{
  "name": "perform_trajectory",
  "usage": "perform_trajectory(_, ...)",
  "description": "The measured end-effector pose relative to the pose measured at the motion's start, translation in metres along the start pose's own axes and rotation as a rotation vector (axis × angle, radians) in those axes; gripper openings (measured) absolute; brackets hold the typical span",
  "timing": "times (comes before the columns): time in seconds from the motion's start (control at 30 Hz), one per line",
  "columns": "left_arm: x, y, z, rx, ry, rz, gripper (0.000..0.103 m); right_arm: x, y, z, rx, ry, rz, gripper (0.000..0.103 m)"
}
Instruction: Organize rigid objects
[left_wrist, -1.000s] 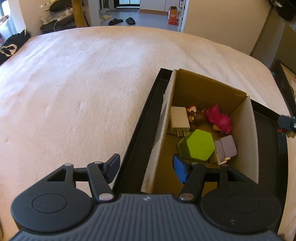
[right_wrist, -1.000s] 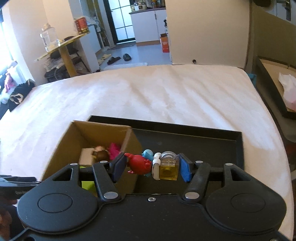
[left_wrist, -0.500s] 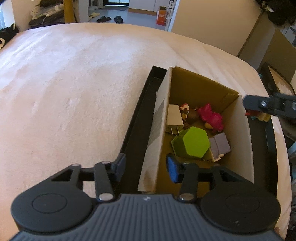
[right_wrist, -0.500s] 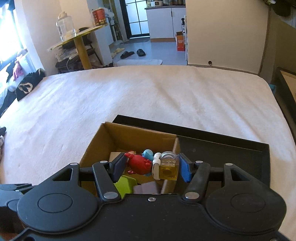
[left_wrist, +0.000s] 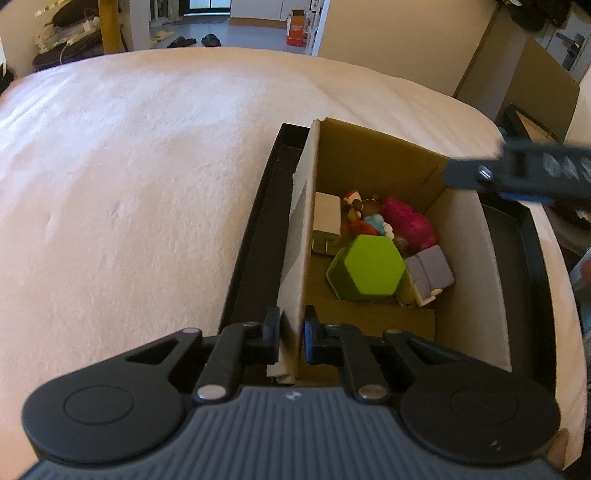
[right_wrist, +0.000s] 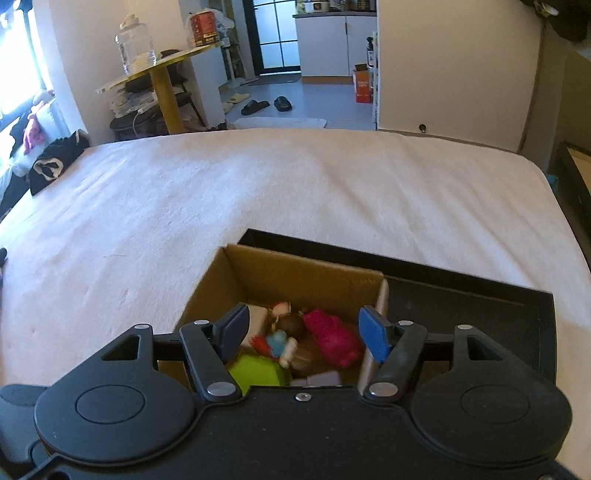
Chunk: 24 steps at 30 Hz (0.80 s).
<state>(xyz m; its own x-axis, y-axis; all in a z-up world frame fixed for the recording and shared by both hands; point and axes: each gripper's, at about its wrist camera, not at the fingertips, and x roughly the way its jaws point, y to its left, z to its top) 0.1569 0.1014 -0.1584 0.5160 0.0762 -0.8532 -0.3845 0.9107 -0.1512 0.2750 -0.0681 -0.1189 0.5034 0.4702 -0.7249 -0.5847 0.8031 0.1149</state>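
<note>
Your left gripper (left_wrist: 291, 338) is clamped on the near end of the box (left_wrist: 308, 206) wall, one pad on each side of the cardboard, steadying it. The box stands in the black tray (left_wrist: 255, 221) on the bed (left_wrist: 129, 166).

Your right gripper (right_wrist: 303, 328) hangs over the box with its jaws partly apart and nothing between them; they have just been opening. The small red-and-blue figure (right_wrist: 279, 341) lies in the box below them, on top of the other toys, so that drop looks complete. The yellowish piece that went with it I cannot pick out clearly in the pile.

Also in the box: the green hexagon (left_wrist: 365, 267) toward the near end, the lilac block (left_wrist: 430, 269) beside it against the right wall, the pink toy (left_wrist: 406, 221) farther back, the white charger (left_wrist: 327, 218) against the left wall, and a brown figure (left_wrist: 364, 205) at the far end.

The visible tray floor beside the box looks bare, and no loose pieces show on the bed around the tray. From this, sorting seems nearly or fully done; parts of the tray are hidden behind your grippers, so check there before you release the box.
</note>
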Motion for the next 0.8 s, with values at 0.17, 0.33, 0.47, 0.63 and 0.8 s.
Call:
perform_trajectory(0.17, -0.002, 0.001, 0.002, 0.001, -0.007, 0.003, 0.011, -0.02, -0.025, -0.014, 0.059, -0.008, -0.03, 0.068)
perform_trajectory(0.33, -0.003, -0.003, 0.004, 0.01, -0.006, 0.018, 0.011, -0.035, -0.05, -0.031, 0.112, -0.002, -0.06, 0.068)
perform_trajectory(0.47, -0.003, -0.003, 0.007, 0.017, 0.005, 0.026, 0.011, -0.043, -0.064, -0.042, 0.159, -0.007, -0.073, 0.068)
perform_trajectory(0.63, 0.0, -0.007, 0.008, 0.039, 0.031, 0.04, 0.011, -0.053, -0.076, -0.054, 0.201, -0.009, -0.065, 0.068)
perform_trajectory(0.8, -0.003, -0.009, 0.009, 0.064, 0.074, 0.025, 0.015, -0.062, -0.084, -0.059, 0.236, -0.014, -0.036, 0.072)
